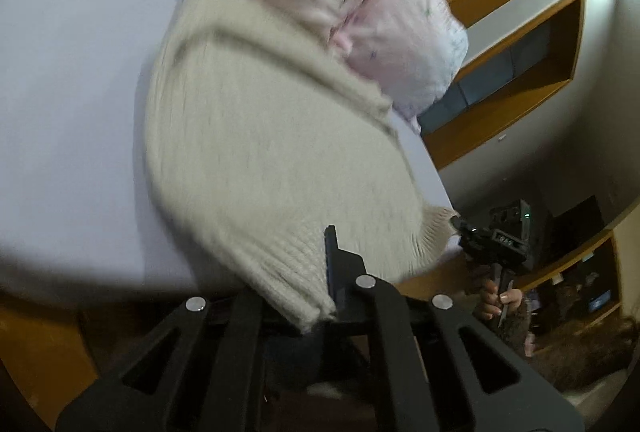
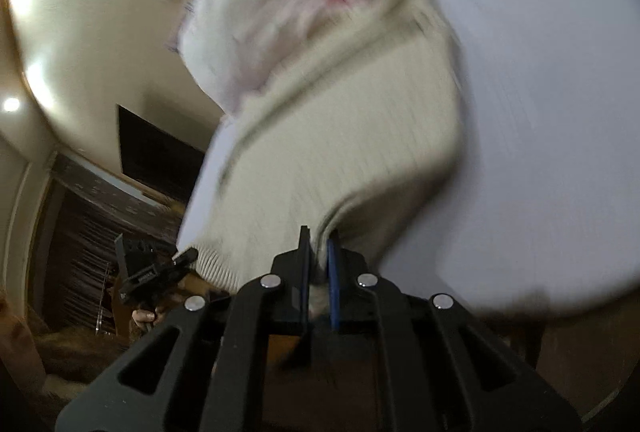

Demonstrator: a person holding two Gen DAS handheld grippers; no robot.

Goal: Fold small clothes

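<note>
On a white table point(image 1: 72, 104), I am pinching the cream sweater's point(image 1: 260, 152) hem with the left gripper point(image 1: 320, 296) and right gripper point(image 2: 318, 264), apparently mid-lift; blur suggests the knit could slip.

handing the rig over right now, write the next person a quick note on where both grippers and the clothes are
Left gripper: shut on the ribbed hem of the cream knit sweater, at one corner.
Right gripper: shut on the same hem, at the other corner.
Sweater: hem end lifted between the two grippers, the rest lying on the white table. Its far end is under or against the pink printed garment; blur hides which.
Done: both hem corners gripped; no fold visible yet.
Left: probably carry the hem over to fold the sweater, then deal with the pink garment.
</note>
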